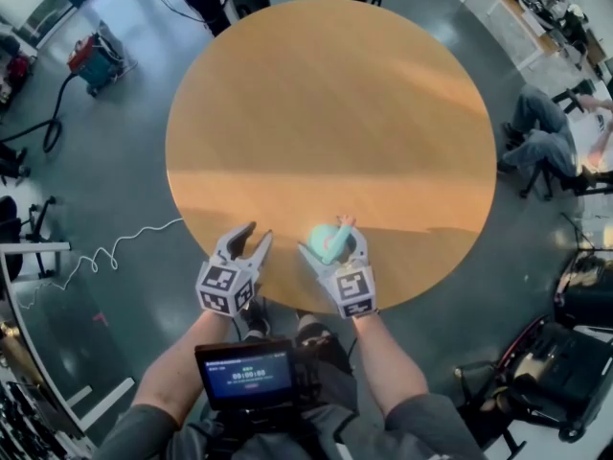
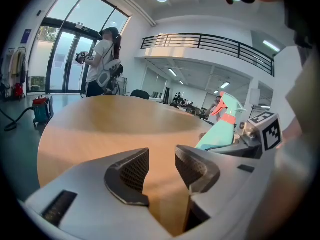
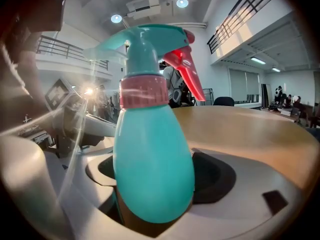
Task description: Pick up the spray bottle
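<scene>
- Spray bottle [image 1: 330, 241] – teal, egg-shaped, with a pink collar [image 3: 142, 91] and a red trigger [image 3: 187, 69] – stands upright on the near edge of a round wooden table [image 1: 326, 94], set between the jaws of the right gripper [image 1: 332, 244].
- Seen along the right gripper [image 3: 155, 179], the jaws are spread wide around the bottle's belly. A dark cupped pad meets it on either flank, so the tongs pinch it at its broadest part.
- The bottle's base shows low between the jaw bodies, with a strip of tabletop beneath it. Its nozzle and trigger rise well above the pads.
- The left gripper [image 1: 261, 230] hovers over the table edge just beside the right one, and the two do not touch.
- In its own view the left gripper [image 2: 162, 169] has its jaws parted by a modest gap. The ribbed pads [image 2: 135, 171] face each other with only bare wood between them – it holds nothing and touches nothing.
- From that side the bottle [image 2: 220, 134] appears at the right, leaning across the frame next to the right gripper's marker cube [image 2: 267, 129].
- From the head view, each gripper carries its black-and-white marker cube [image 1: 228, 288] at the rear. The wearer's forearms reach in from below, on either side of a small lit screen [image 1: 247, 372].
- Beyond the table a person [image 2: 102, 59] stands near tall glass doors, and another person [image 1: 546, 137] sits off to the right.
</scene>
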A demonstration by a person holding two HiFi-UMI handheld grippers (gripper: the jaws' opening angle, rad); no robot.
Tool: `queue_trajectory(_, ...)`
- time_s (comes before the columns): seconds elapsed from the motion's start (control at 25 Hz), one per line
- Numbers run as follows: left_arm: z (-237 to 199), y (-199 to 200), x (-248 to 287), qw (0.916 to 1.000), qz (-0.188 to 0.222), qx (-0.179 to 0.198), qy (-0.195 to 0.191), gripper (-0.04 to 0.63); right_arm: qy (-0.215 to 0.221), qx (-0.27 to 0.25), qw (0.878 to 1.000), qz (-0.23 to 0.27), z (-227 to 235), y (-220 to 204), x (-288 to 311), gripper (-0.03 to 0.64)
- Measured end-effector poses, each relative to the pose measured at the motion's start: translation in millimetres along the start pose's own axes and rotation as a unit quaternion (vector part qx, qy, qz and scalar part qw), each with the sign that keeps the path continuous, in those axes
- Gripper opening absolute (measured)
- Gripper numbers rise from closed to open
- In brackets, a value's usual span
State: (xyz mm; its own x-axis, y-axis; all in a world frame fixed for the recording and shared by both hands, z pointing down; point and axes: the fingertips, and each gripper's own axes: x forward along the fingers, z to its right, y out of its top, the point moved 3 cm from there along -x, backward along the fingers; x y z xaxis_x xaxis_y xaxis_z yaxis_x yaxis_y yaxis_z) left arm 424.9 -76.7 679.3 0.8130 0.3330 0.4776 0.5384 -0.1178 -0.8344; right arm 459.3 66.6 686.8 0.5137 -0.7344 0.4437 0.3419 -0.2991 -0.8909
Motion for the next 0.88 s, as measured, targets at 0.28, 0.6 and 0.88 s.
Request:
queue_trajectory(0.28,-2,21,-6,0.9997,0.024,0.005,-0.004,0.14,0.007,0.004,0.999,0.035,-4,28,-10,0.416)
queue_trajectory(0.6,13,66,-27,0.9972,0.07,0.013,-0.026,0.077,-0.001,0.014,0.996,0.085,-5,87,-40,0.416)
queue_trajectory(0.88,28,99,-58,0.9924,0.114,0.029,-0.035,0.026,-0.011,0.0,0.995,0.098,-9,127,-74,0.416)
